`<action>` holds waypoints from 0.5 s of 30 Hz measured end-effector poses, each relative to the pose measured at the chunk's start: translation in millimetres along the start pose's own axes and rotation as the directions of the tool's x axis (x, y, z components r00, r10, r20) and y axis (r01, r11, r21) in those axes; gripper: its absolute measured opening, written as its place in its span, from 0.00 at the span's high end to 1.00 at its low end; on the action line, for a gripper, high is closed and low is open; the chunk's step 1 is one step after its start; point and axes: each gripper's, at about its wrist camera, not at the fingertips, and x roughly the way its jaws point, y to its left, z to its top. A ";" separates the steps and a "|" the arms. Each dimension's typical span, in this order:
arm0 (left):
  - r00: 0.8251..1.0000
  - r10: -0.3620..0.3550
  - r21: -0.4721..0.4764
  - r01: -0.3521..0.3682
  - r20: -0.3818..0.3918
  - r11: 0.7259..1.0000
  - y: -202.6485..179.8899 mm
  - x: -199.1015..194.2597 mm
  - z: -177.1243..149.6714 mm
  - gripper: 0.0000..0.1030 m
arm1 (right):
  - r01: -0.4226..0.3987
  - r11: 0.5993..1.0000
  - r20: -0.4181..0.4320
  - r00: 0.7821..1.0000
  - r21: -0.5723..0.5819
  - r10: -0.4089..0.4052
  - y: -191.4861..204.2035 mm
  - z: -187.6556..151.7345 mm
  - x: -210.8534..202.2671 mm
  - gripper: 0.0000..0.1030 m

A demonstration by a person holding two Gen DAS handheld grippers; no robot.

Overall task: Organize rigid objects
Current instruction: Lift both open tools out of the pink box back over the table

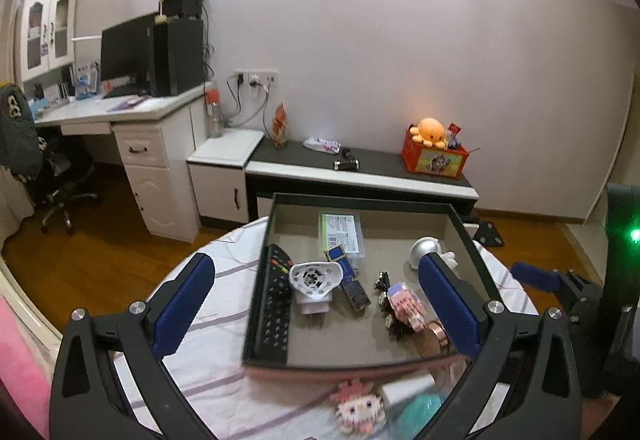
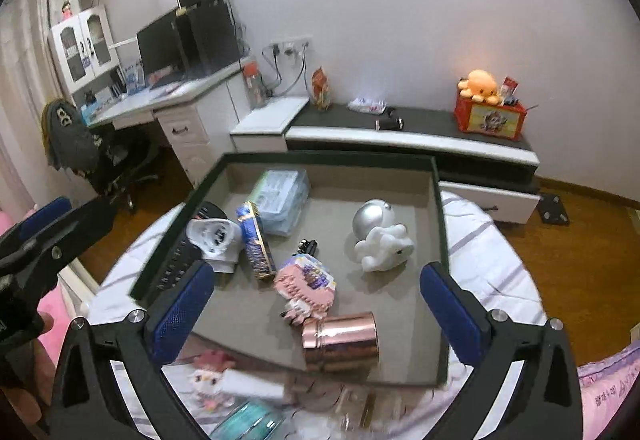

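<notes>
A dark-rimmed tray (image 2: 439,240) with a grey floor stands on a round table (image 1: 224,324) covered by a white cloth with purple stripes. Both tongs are spread wide and hold nothing: the left tongs (image 1: 316,310) hang over the near left part of the tray, the right tongs (image 2: 316,310) over its near edge. Inside the tray, a black remote control (image 1: 274,310) lies along the left wall, and just beside it are a white round device (image 1: 314,280) and a blue and gold box (image 2: 256,240). A clear plastic case (image 2: 282,202) lies toward the far wall. A silver and white astronaut figure (image 2: 380,236) lies in the far right part. A pink block figure (image 2: 308,288) is near the middle, touching a copper-coloured tin (image 2: 340,340) that lies on its side at the near edge. On the cloth, outside the tray near the table's near edge, lie a small pink and white figure (image 1: 358,406) and a teal roll (image 2: 250,422); both are blurred.
</notes>
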 end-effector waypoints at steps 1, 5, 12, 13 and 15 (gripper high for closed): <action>1.000 0.005 0.001 -0.005 0.011 1.000 1.9 -10.6 -1.8 0.00 | 0.000 1.000 0.013 1.000 0.002 0.000 2.3 -0.9 -9.6 0.00; 0.999 0.014 -0.009 -0.013 0.034 1.000 9.1 -44.5 -10.0 0.00 | 0.018 1.000 0.076 0.997 0.003 -0.018 12.1 -5.3 -51.9 0.00; 0.997 0.049 -0.003 -0.049 0.056 0.999 17.3 -98.7 -38.3 0.00 | 0.032 0.999 0.173 0.984 -0.010 -0.030 30.1 -25.3 -126.7 0.00; 0.997 0.055 0.001 -0.056 0.057 0.998 17.5 -105.7 -42.9 0.00 | 0.033 0.999 0.183 0.983 -0.009 -0.031 31.9 -28.0 -133.8 0.00; 0.996 0.063 0.003 -0.063 0.056 0.998 17.3 -118.9 -52.1 0.00 | 0.031 1.000 0.204 0.978 -0.002 -0.030 34.2 -37.4 -151.4 0.00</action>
